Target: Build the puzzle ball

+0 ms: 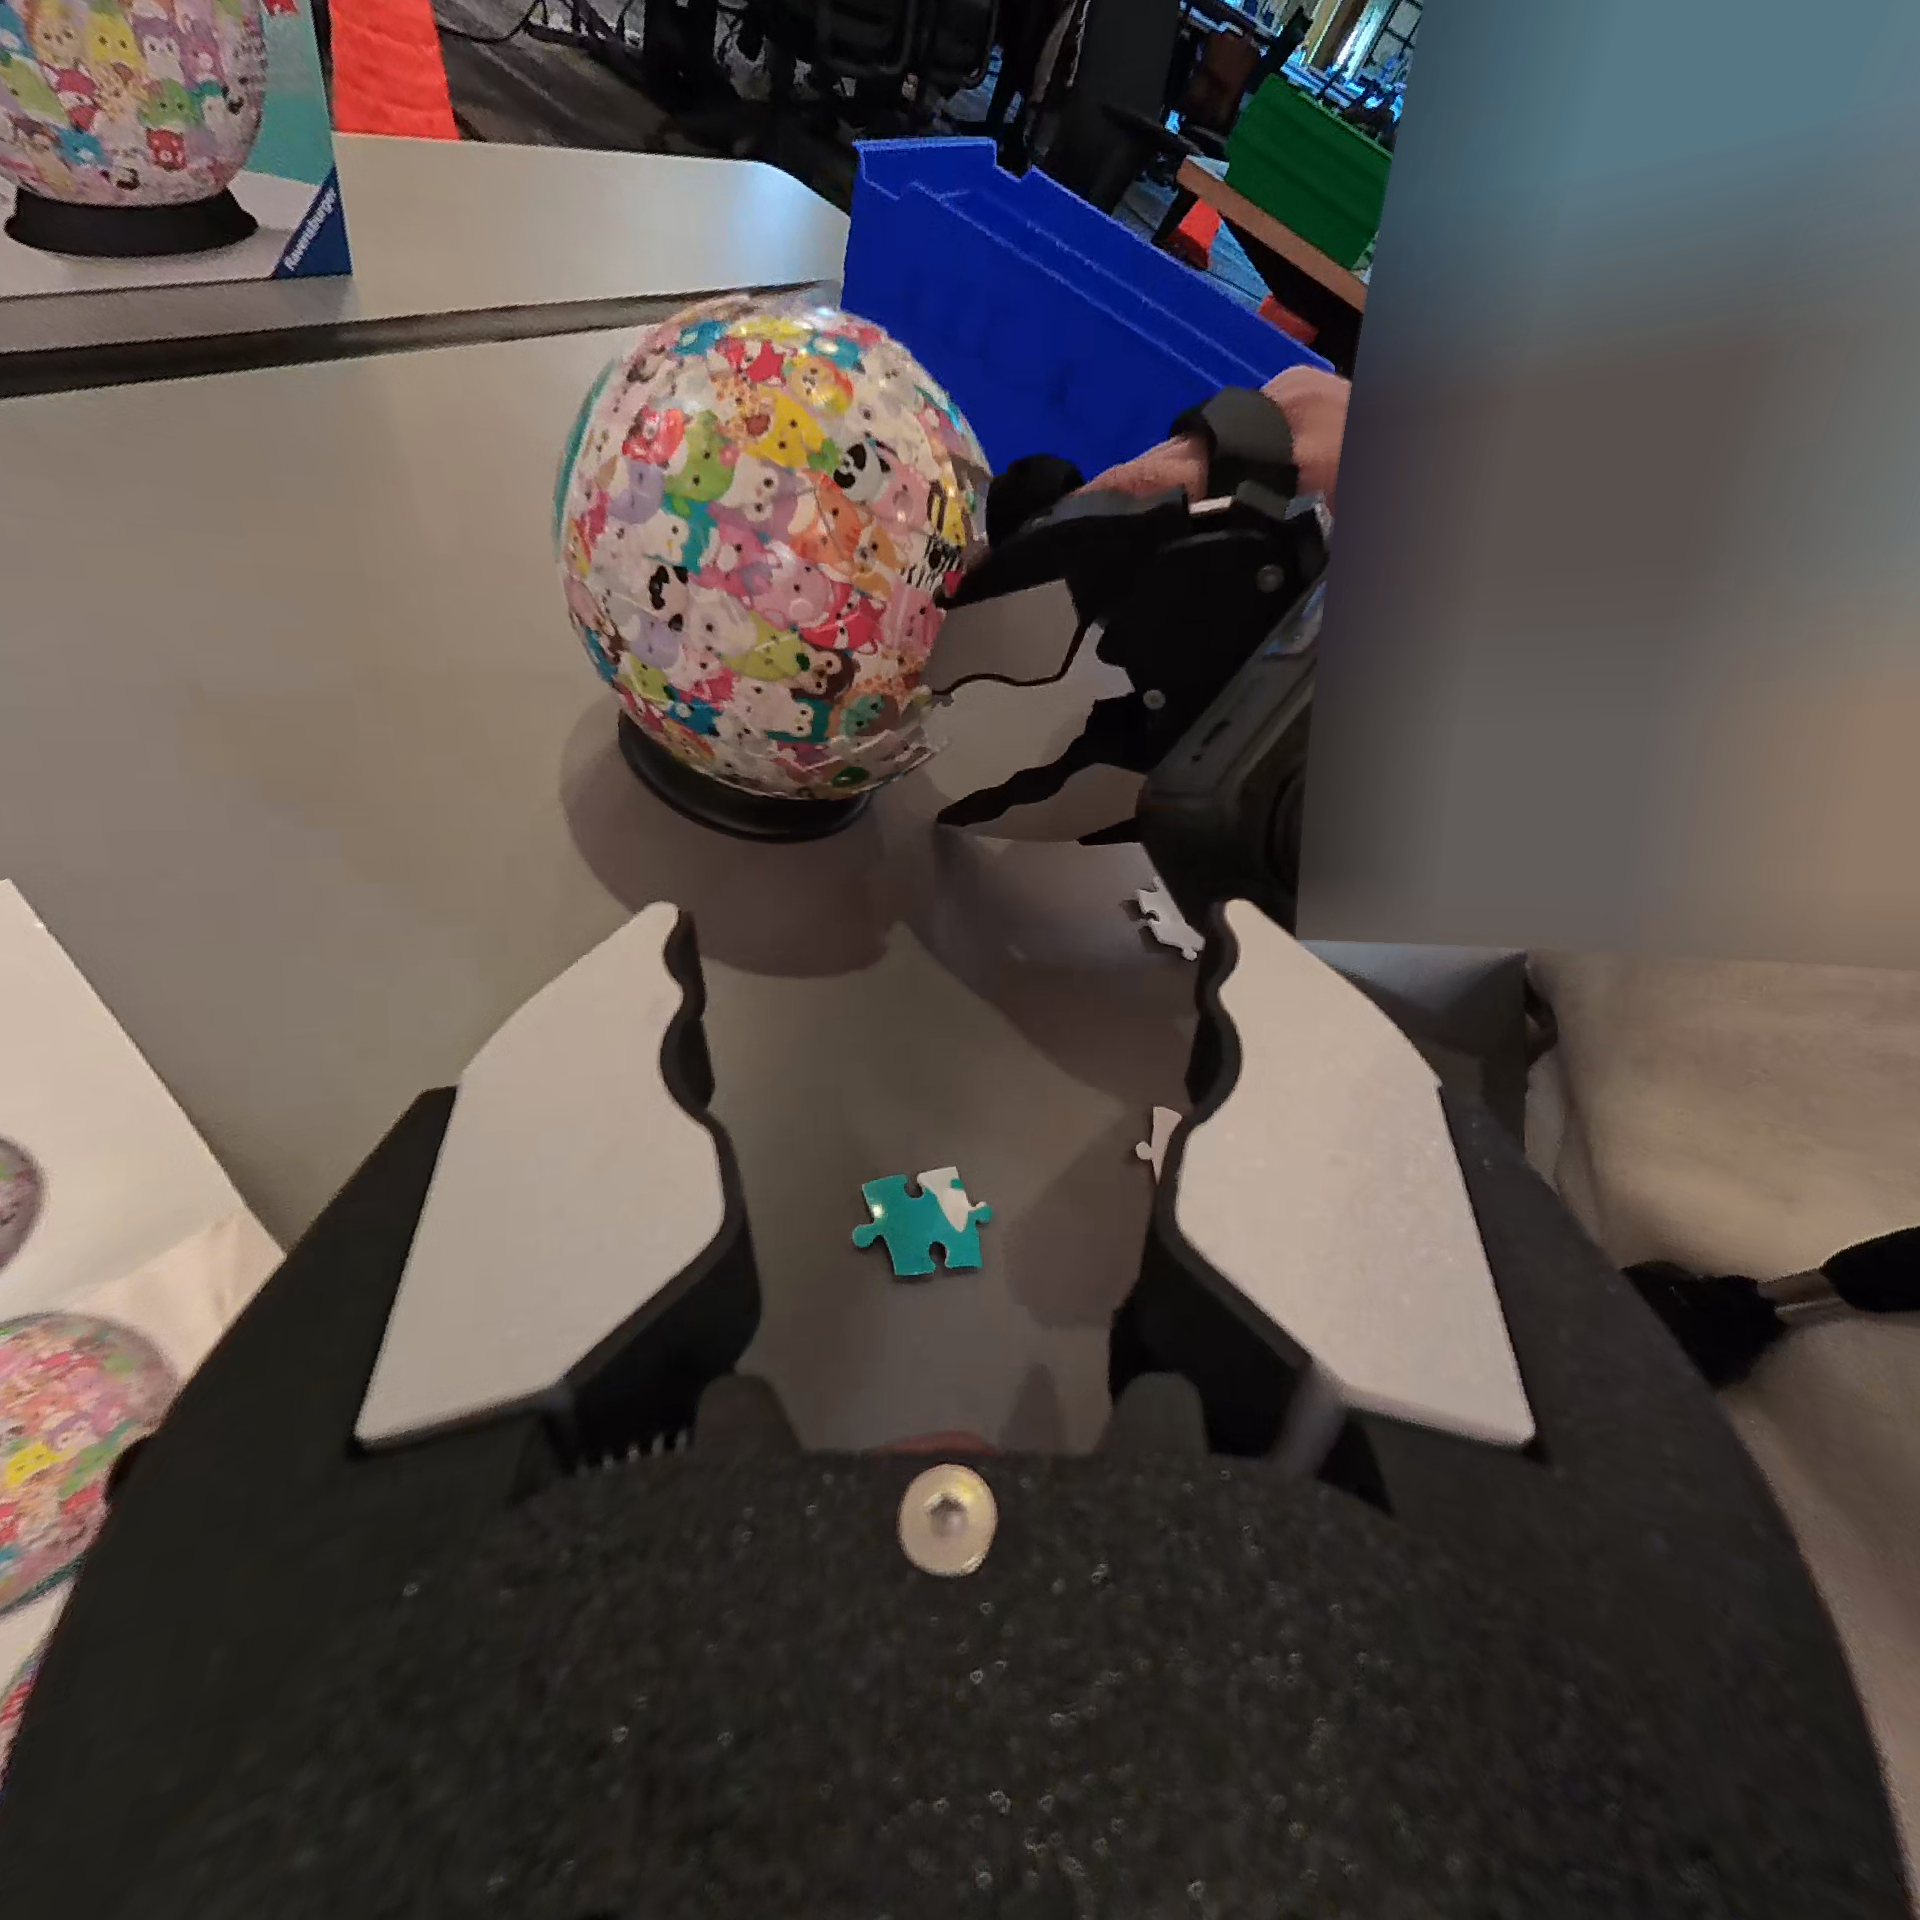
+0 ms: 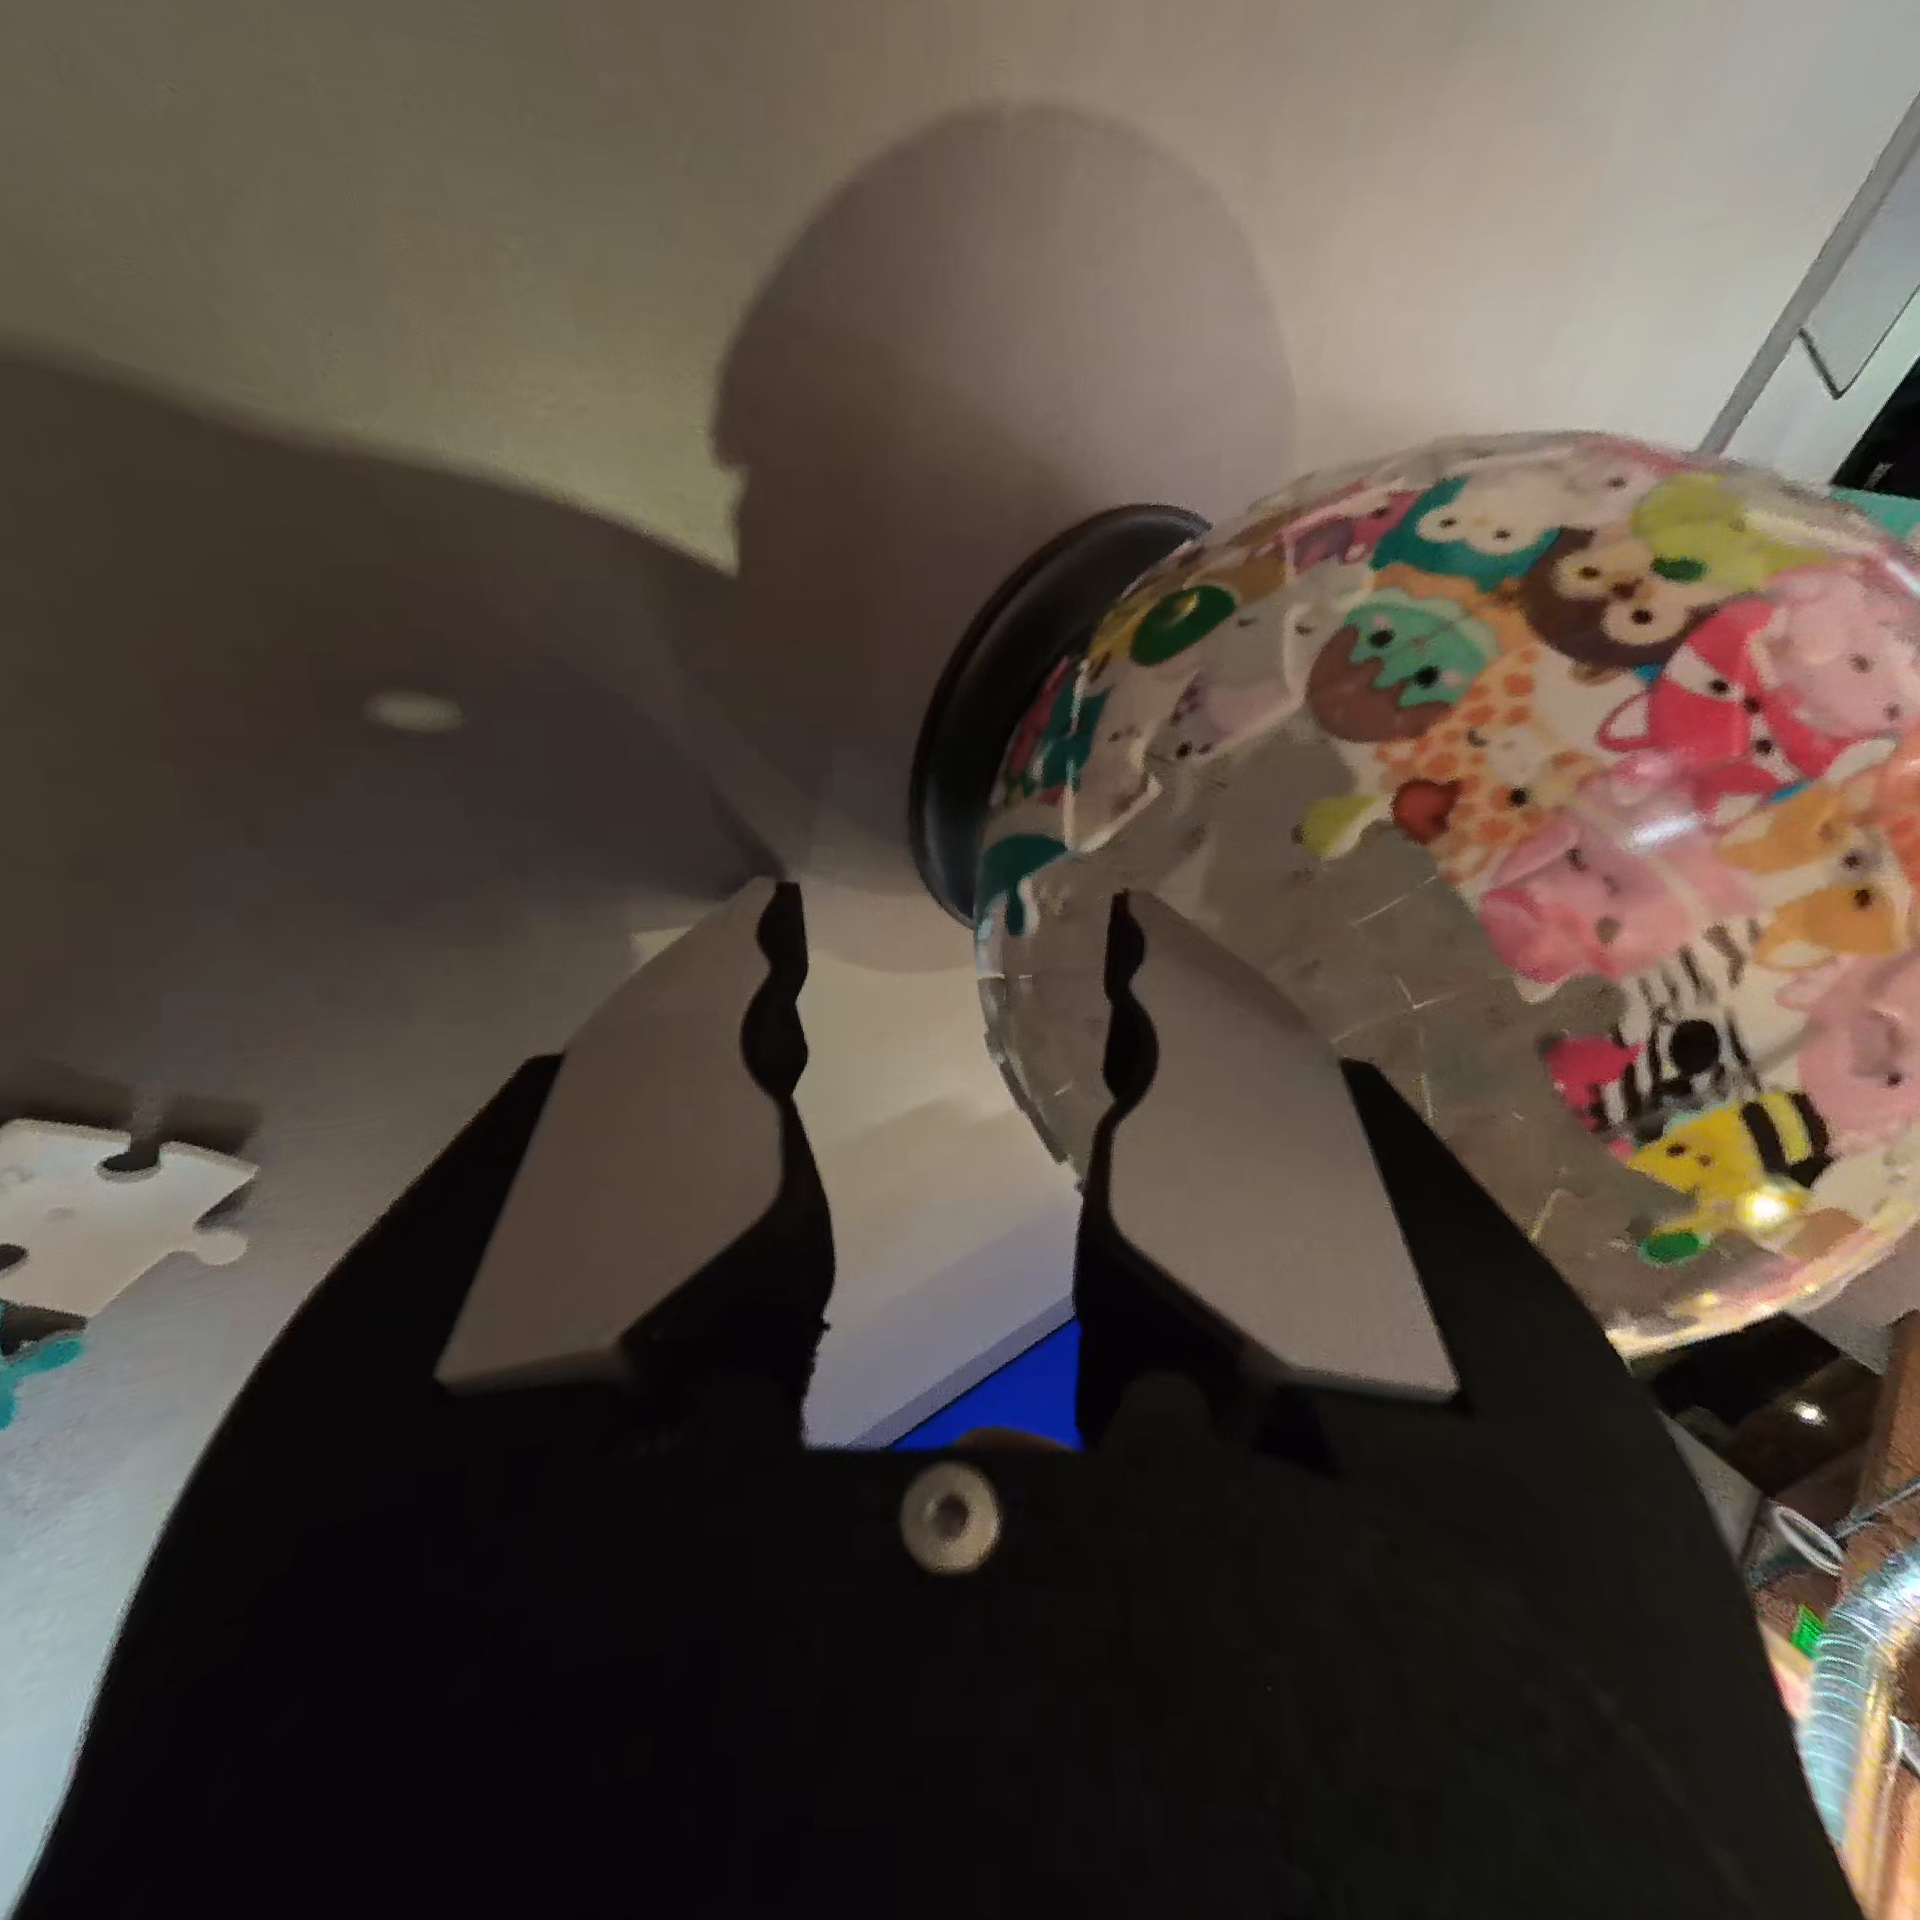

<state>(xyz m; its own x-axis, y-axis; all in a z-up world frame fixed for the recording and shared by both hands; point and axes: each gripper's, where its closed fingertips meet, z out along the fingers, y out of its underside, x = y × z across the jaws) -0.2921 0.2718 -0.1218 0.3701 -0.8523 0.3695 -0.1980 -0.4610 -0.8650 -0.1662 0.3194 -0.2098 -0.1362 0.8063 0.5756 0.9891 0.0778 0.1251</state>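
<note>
The colourful puzzle ball (image 1: 769,561) stands on a black ring stand (image 1: 743,805) on the grey table (image 1: 260,623). Its lower right edge looks jagged. My left gripper (image 1: 951,935) is open and empty, hovering over a teal puzzle piece (image 1: 920,1226) that lies flat between its fingers. My right gripper (image 1: 948,707) is open at the ball's right side, its upper fingertip against the ball. In the right wrist view the gripper (image 2: 954,899) is open and empty, one finger (image 2: 1195,1091) close against the ball (image 2: 1507,831) near the stand (image 2: 997,707).
White face-down pieces lie near my left gripper's right finger (image 1: 1166,920) (image 1: 1158,1138); one shows in the right wrist view (image 2: 114,1205). A blue bin (image 1: 1039,301) stands behind the ball. The puzzle box (image 1: 156,135) is at the far left, a printed leaflet (image 1: 73,1195) at the near left. About 15 centimetres separates my left fingertips from my right.
</note>
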